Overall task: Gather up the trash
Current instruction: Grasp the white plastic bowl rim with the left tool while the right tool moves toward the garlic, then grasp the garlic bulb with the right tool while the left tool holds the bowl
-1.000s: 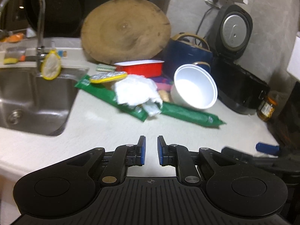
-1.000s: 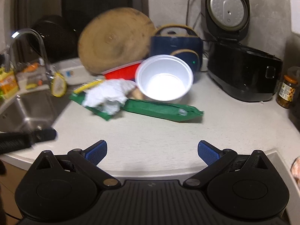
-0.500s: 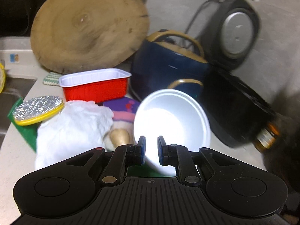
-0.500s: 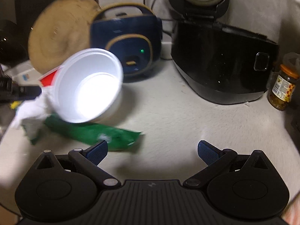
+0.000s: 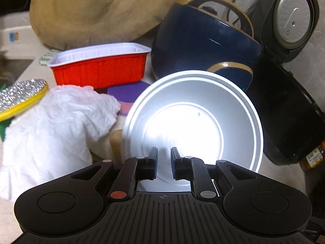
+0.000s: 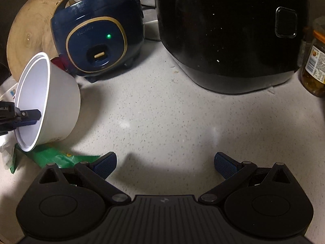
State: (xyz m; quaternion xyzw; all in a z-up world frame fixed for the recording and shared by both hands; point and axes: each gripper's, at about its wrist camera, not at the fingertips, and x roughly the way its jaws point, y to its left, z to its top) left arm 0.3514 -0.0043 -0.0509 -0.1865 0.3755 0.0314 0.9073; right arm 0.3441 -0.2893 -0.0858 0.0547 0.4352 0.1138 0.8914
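The white bowl (image 5: pixel 193 122) is taken as the reference landmark; it lies tipped on its side on the speckled countertop (image 6: pixel 172 118), with its mouth turned toward the left gripper (image 5: pixel 162 163). The left gripper is positioned at the bowl's mouth, with its fingertips reaching inside the rim, as confirmed in the right wrist view (image 6: pixel 26 114). Its fingers are set close together with a narrow gap between the pads, and nothing is seen clamped between them. The right gripper (image 6: pixel 165 165) is held over bare countertop to the right of the bowl, with its fingers spread wide apart and nothing between them. A crumpled white tissue (image 5: pixel 52 130) is located just left of the bowl, and a green wrapper (image 6: pixel 54 157) is pinned under the bowl's lower rim. A red tray (image 5: pixel 99 67) with a white rim is located behind the bowl to its left. A navy rice cooker (image 6: pixel 95 32) is positioned directly behind the bowl, and a black rice cooker (image 6: pixel 229 36) is placed behind it to the right. A round wooden board (image 5: pixel 101 8) is leaned behind the red tray.
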